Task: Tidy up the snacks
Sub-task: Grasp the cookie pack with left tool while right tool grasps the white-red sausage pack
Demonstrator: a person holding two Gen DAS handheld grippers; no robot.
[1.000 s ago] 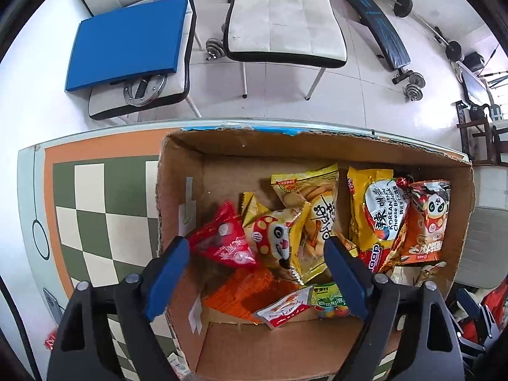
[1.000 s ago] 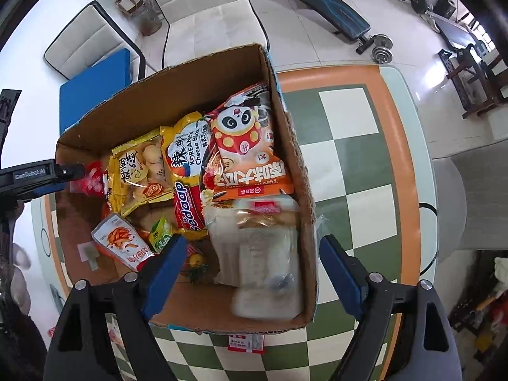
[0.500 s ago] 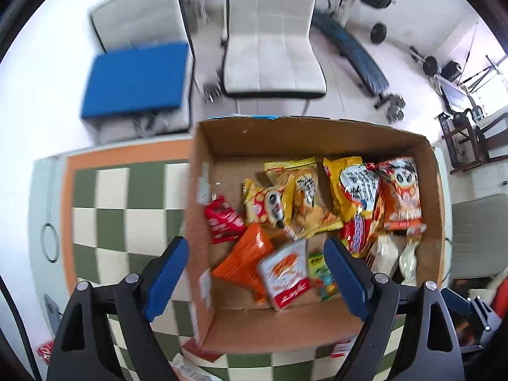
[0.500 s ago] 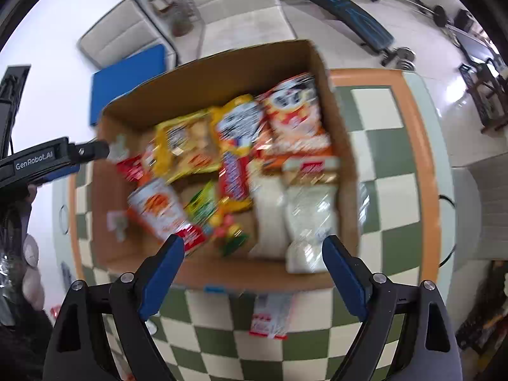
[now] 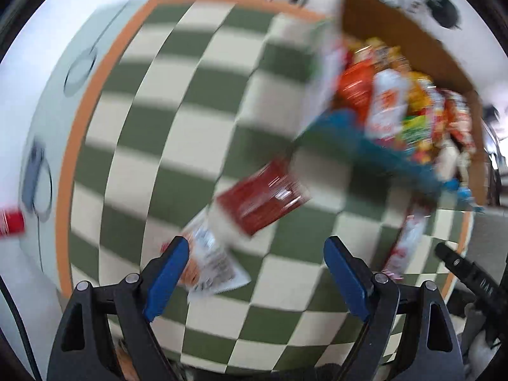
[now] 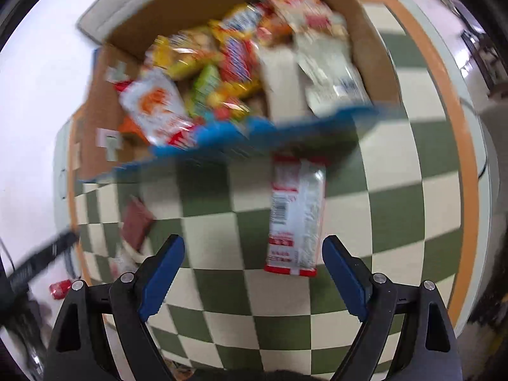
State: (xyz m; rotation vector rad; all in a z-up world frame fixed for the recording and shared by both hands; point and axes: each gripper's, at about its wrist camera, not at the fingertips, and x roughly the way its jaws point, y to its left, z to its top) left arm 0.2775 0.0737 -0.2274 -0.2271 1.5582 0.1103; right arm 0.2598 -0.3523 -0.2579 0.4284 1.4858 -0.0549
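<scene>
A cardboard box [image 6: 374, 31] crammed with bright snack packets sits on the far part of the green-and-cream checkered table [image 6: 397, 206], its near edge [image 6: 270, 130] smeared blue by motion blur. Just in front of the box, on the table, lies a long white packet with red ends [image 6: 295, 216], pointing toward my right tongs [image 6: 252, 270], whose blue-padded jaws stand wide apart and grip nothing; the packet's near end lies just short of the right-hand pad, not touching it. Off to the box's near-left side, a dark red packet [image 5: 263, 197] lies flat on the table, and nearer still a white-and-orange packet [image 5: 209, 263] sits against the left-hand pad of my left tongs [image 5: 255, 274], which also gape wide and empty, pointing down. Whether that pad touches the packet, I cannot tell through the blur.
</scene>
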